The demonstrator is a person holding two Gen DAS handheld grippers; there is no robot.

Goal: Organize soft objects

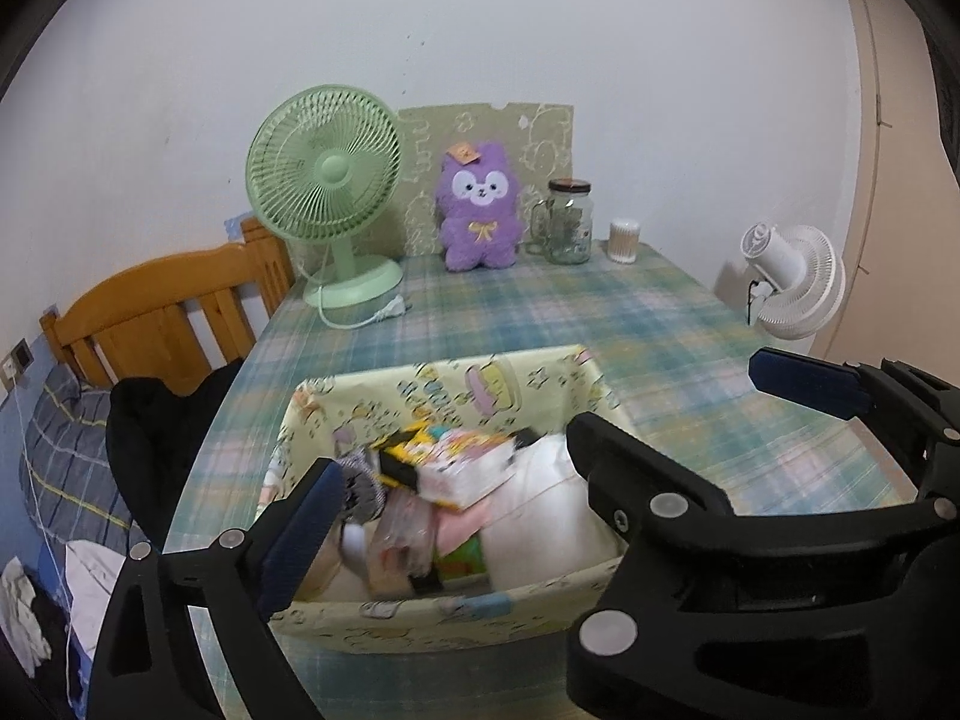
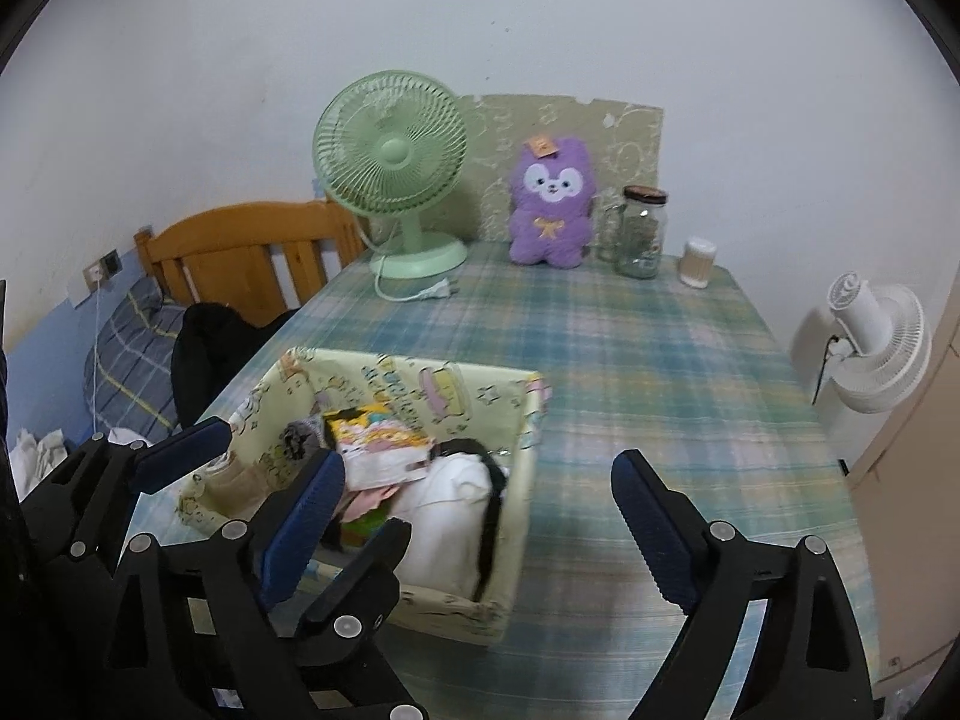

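Note:
A yellow fabric basket (image 1: pixel 444 612) (image 2: pixel 516 510) sits on the plaid table, filled with a white cloth (image 1: pixel 546 510) (image 2: pixel 444 516), a pastel packet (image 1: pixel 462 468) (image 2: pixel 378 450) and a grey knit item (image 1: pixel 360 486). A purple plush toy (image 1: pixel 477 207) (image 2: pixel 552 204) sits upright at the table's far edge. My left gripper (image 1: pixel 462 522) is open and empty, hovering just over the basket. My right gripper (image 2: pixel 480 528) is open and empty, over the basket's right side. In the left wrist view the right gripper's blue finger (image 1: pixel 810 381) shows at right. In the right wrist view the left gripper's blue finger (image 2: pixel 180 453) shows at lower left.
A green desk fan (image 1: pixel 327 192) (image 2: pixel 393 168) stands back left, its plug on the table. A glass jar (image 1: pixel 567 222) (image 2: pixel 642 234) and a cotton-swab tub (image 1: pixel 624 240) (image 2: pixel 696 261) stand by the plush. A white fan (image 1: pixel 798 282) (image 2: pixel 870 348) is at right; a wooden headboard (image 1: pixel 174 306) is at left.

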